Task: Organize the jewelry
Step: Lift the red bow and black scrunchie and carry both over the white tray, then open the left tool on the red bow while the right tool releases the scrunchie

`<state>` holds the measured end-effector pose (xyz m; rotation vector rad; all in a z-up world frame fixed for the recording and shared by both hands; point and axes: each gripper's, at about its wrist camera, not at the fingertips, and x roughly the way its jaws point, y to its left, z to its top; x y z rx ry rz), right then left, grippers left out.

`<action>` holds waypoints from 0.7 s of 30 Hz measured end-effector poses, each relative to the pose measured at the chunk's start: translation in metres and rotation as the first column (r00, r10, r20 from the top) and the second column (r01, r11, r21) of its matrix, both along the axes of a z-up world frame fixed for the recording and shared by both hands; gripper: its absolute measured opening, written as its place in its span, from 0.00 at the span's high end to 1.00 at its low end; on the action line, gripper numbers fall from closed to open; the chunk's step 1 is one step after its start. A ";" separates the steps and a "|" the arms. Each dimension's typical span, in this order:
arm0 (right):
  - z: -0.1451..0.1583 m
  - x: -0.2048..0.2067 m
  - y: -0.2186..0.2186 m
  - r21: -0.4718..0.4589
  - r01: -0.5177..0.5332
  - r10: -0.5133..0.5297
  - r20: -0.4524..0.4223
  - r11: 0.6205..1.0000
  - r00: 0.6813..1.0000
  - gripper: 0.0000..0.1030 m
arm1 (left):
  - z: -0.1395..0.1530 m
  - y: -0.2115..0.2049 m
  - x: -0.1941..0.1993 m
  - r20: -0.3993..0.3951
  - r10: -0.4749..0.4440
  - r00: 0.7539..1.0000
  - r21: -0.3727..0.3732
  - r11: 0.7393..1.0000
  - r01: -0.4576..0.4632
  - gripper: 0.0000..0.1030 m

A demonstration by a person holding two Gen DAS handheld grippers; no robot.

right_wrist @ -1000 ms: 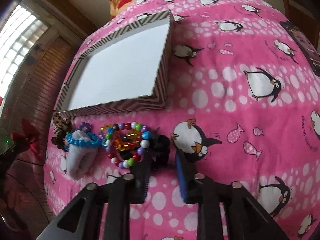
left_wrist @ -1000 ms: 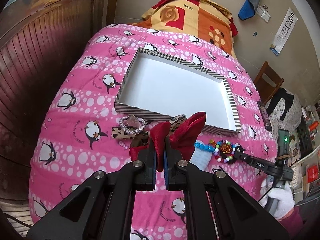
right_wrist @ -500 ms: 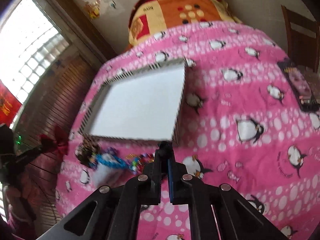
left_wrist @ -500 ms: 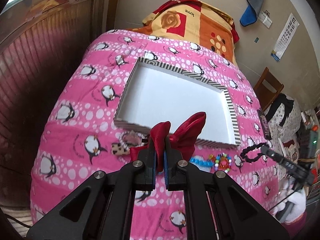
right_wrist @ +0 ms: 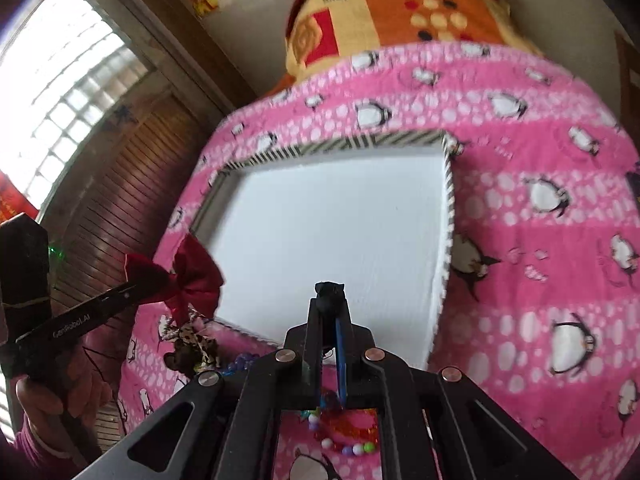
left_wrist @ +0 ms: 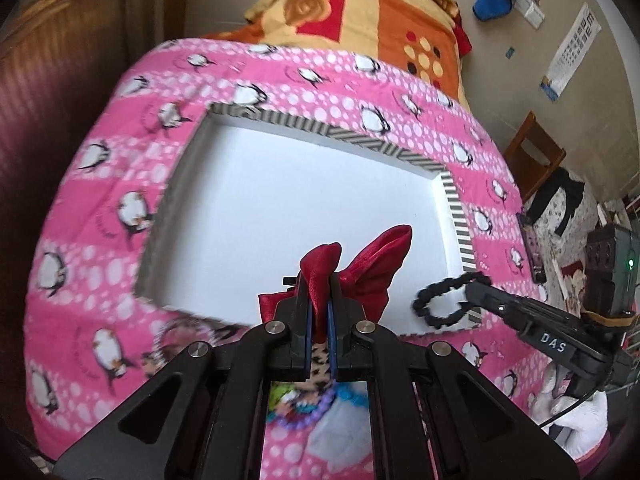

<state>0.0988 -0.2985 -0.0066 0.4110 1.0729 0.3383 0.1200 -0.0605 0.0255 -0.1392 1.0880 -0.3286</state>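
The red satin bow (left_wrist: pixel 360 272) is pinched at its knot between the closed jaws of the left gripper (left_wrist: pixel 319 316), held in the air above the near edge of the striped box (left_wrist: pixel 456 208); its long axis runs across the gripper, with one loop fanning up and toward the box's right side and the other loop standing nearly upright over the white floor of the box. Off to the right, the right gripper (right_wrist: pixel 329 312) is clenched on a black scrunchie (left_wrist: pixel 444 300), whose ruffled ring hangs open and faces out over the box's near right corner; from that gripper's own camera only a small dark tuft (right_wrist: pixel 329 289) pokes up past the fingertips. The box lies open and flat in the middle of the pink penguin bedspread (left_wrist: pixel 100 220), its long side running across the bed. Below both grippers, along the near edge of the bed, the rest of the pile sits blurred: a leopard-print piece (right_wrist: pixel 192 344), a pearl bracelet (left_wrist: pixel 176 332), and a multicoloured bead bracelet (right_wrist: pixel 344 440). A white-gloved hand (left_wrist: pixel 576 424) grips the right tool's handle. An orange patterned blanket (left_wrist: pixel 360 12) is heaped at the far end of the bed.
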 end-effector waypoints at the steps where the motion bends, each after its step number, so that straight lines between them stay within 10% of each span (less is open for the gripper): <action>1: -0.005 0.004 0.001 0.000 -0.003 0.003 -0.018 1.000 1.000 0.96 | -0.006 -0.004 0.004 -0.011 -0.004 1.000 0.006 1.000 0.004 0.96; 13: -0.041 0.037 0.003 -0.225 -0.022 0.008 -0.063 0.974 0.998 0.93 | -0.050 -0.039 0.034 -0.102 -0.049 0.994 0.044 0.998 0.054 0.96; 16: -0.039 0.033 0.000 -0.217 -0.015 0.004 -0.052 0.976 0.999 0.61 | -0.050 -0.043 0.032 -0.098 -0.060 0.993 0.053 0.996 0.065 0.93; 21: -0.023 0.018 0.002 -0.197 -0.015 0.013 -0.011 0.980 1.000 0.58 | -0.045 -0.038 0.026 -0.089 -0.033 0.996 0.049 0.998 0.037 0.56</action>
